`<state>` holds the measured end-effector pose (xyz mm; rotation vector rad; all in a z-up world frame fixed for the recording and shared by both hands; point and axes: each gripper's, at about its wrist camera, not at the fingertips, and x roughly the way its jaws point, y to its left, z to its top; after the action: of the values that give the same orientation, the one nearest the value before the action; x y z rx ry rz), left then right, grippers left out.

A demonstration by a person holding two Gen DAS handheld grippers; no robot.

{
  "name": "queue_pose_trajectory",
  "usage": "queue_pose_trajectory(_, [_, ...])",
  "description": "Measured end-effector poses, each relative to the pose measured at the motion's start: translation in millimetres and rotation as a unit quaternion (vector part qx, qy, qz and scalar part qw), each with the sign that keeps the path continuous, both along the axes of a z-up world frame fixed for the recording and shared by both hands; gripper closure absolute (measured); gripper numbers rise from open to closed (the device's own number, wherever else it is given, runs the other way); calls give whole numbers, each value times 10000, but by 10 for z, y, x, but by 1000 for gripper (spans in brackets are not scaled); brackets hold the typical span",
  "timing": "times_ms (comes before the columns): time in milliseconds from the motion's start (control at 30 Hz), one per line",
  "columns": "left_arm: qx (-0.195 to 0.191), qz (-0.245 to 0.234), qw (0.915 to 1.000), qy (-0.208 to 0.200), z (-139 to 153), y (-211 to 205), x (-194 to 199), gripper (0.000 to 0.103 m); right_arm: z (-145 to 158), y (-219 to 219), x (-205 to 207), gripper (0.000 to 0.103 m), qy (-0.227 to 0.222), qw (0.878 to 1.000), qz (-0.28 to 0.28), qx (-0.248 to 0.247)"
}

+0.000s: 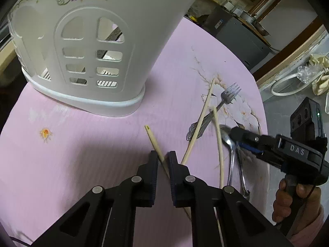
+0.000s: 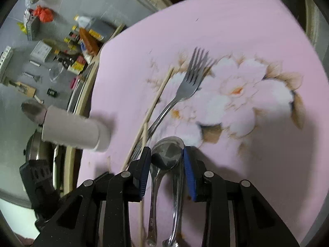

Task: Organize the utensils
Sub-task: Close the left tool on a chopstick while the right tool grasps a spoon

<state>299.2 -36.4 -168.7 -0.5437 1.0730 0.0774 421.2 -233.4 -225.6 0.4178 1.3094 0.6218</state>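
My left gripper (image 1: 163, 159) is shut on a pale wooden chopstick (image 1: 153, 138), whose tip points up-left toward the white slotted utensil holder (image 1: 92, 51). Two more chopsticks (image 1: 202, 119) lie crossed over a steel fork (image 1: 227, 99) on the pink flowered tablecloth (image 1: 82, 154). In the right wrist view my right gripper (image 2: 167, 157) is shut on the bowl of a steel spoon (image 2: 170, 144). A second spoon's handle (image 2: 153, 195) lies beside it. The fork (image 2: 185, 86) and a chopstick (image 2: 158, 96) lie just ahead. The right gripper (image 1: 236, 134) also shows from the left wrist.
The holder stands at the far left of the table and holds dark utensils behind its slots. A sleeve (image 2: 72, 127) reaches over the table's left edge. Boxes and bottles (image 2: 82, 41) litter the floor beyond. A white cable and gloves (image 1: 298, 78) lie past the right edge.
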Motion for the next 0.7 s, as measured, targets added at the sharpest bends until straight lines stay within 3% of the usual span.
queue_pose_trajectory(267, [-143, -79, 9998, 70, -6, 56, -36, 94, -40, 55, 15, 75, 308, 9990, 226, 210])
queue_pose_trajectory(467, [-169, -157, 9997, 117, -13, 65, -7, 94, -56, 273, 78, 74, 165, 9982, 554, -140])
queue_pose_trajectory(567, [-154, -178, 9997, 80, -14, 63, -17, 94, -29, 348, 98, 79, 125, 9976, 673, -132])
queue_pose_trajectory(700, [-215, -156, 9996, 80, -15, 89, -29, 95, -15, 411, 89, 96, 236, 9973, 671, 193])
